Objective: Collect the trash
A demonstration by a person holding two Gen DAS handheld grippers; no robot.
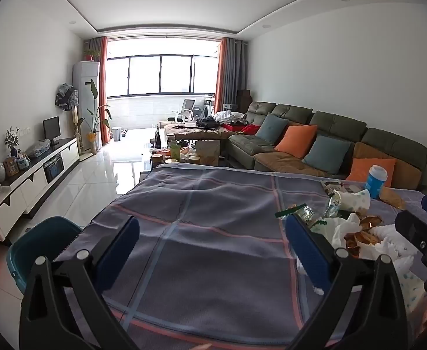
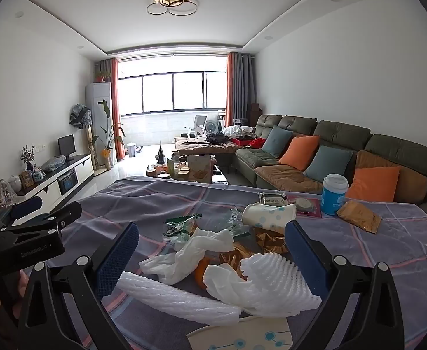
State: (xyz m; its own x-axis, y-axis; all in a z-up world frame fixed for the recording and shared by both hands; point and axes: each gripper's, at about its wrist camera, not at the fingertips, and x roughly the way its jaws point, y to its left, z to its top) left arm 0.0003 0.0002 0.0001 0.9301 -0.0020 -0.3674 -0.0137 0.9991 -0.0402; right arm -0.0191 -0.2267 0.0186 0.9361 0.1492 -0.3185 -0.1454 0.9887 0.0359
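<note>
A heap of trash lies on the checked tablecloth (image 2: 184, 195): white foam nets (image 2: 277, 280), crumpled tissue (image 2: 190, 250), orange peel (image 2: 200, 271), gold wrappers (image 2: 268, 239), green wrappers (image 2: 181, 227) and a tipped dotted paper cup (image 2: 268, 214). My right gripper (image 2: 212, 245) is open just above the heap, a finger on each side, pads not touching it. My left gripper (image 1: 213, 233) is open over bare cloth, left of the heap (image 1: 347, 227). Each gripper shows in the other's view: the left gripper (image 2: 47, 208) at the left, the right gripper (image 1: 420, 213) at the right.
A blue canister (image 2: 334, 194), a brown packet (image 2: 359, 215) and a pink pack (image 2: 305, 204) sit behind the heap. A dotted paper piece (image 2: 239, 335) lies at the near edge. A teal tub (image 1: 41, 242) stands on the floor left of the table. A sofa (image 2: 344, 145) runs along the right.
</note>
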